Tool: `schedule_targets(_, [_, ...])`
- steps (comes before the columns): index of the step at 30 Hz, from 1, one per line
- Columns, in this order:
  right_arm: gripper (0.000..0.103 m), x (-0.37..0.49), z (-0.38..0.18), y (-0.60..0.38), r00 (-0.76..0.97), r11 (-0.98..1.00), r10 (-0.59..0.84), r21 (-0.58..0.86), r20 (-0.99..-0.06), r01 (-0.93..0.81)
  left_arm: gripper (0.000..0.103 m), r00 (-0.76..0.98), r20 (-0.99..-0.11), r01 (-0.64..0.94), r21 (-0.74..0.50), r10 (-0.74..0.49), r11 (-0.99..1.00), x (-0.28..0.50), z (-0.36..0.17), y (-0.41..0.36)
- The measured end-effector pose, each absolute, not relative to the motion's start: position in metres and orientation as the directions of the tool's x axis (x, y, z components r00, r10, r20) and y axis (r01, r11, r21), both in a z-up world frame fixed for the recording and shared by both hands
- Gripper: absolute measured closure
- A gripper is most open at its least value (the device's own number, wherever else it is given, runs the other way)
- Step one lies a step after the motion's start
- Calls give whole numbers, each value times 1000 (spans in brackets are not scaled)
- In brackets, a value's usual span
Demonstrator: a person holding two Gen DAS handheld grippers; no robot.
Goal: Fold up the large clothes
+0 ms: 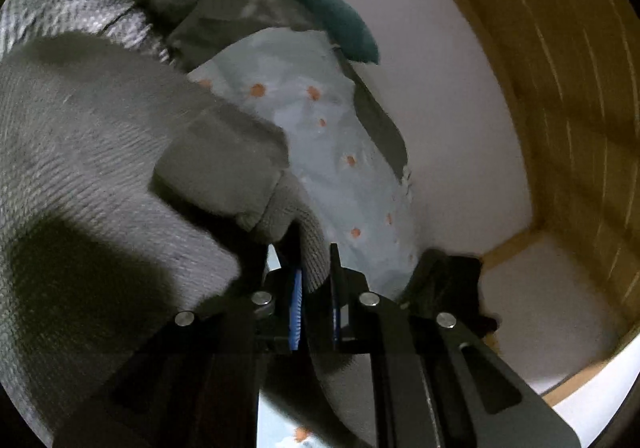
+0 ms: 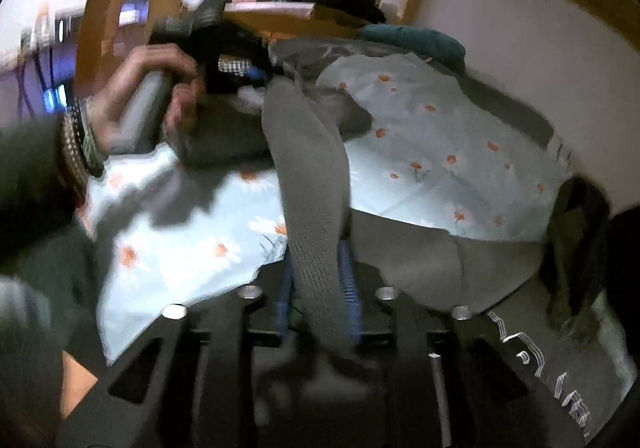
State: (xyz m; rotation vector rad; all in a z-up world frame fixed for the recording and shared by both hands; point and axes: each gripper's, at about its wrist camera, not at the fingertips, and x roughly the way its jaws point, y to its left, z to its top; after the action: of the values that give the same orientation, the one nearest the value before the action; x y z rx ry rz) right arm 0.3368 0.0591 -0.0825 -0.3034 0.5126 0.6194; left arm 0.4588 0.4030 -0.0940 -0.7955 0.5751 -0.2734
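Fingers pinch grey knit garment | right gripper likewise | bunched, ribbed

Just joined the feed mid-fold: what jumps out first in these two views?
A grey knitted garment stretches taut across the middle, pinched between the blue pads of the right hand-held gripper and the left hand-held gripper. Beneath it lies a pale blue bedsheet with orange daisies, with a teal cushion at the far end.
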Motion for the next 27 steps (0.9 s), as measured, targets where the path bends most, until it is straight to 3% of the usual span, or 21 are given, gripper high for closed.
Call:
schedule_targets(1, [19, 337, -73, 51, 678, 777, 517, -45, -523, -627, 94, 814, -391, 31, -711, -430, 703, 457, -92, 396])
schedule_targets(2, [4, 337, -61, 42, 658, 768, 571, 37, -490, -639, 94, 813, -404, 46, -673, -419, 738, 456, -90, 386])
schedule_targets(6, [3, 359, -31, 16, 534, 691, 709, 298, -461, -659, 94, 829, -428, 125, -485, -360, 865, 447, -76, 346])
schedule_targets(10, [3, 407, 0, -7, 528, 686, 728, 470, -438, -555, 94, 842, -399, 279, -252, -363, 926, 423, -66, 278])
schedule_targets(13, [3, 446, 10, -7, 534, 751, 660, 473, -528, -461, 94, 836, -403, 391, -40, -373, 920, 396, -76, 214])
schedule_targets(18, [3, 510, -40, 12, 279, 793, 607, 547, -744, -267, 94, 801, -449, 533, 235, -396, 813, 351, -113, 123])
schedule_targets(19, [5, 517, -55, 13, 263, 839, 542, 497, -798, -221, 94, 800, -451, 544, 268, -395, 795, 348, -117, 112])
schedule_targets(21, [41, 526, -77, 6, 258, 891, 454, 435, -852, -132, 94, 799, -460, 557, 324, -387, 764, 338, -126, 98])
schedule_targets(22, [72, 528, -82, 2, 257, 887, 462, 446, -849, -123, 94, 799, -465, 561, 350, -380, 750, 336, -130, 92])
schedule_targets(23, [87, 528, -85, -4, 280, 879, 475, 462, -834, -117, 94, 803, -465, 557, 360, -373, 749, 335, -132, 90])
schedule_targets(25, [91, 526, -79, -14, 334, 866, 496, 484, -801, -125, 94, 808, -463, 541, 338, -364, 770, 337, -130, 95])
schedule_targets(27, [93, 515, -59, -30, 426, 810, 575, 559, -698, -176, 93, 832, -429, 497, 293, -352, 817, 338, -122, 105])
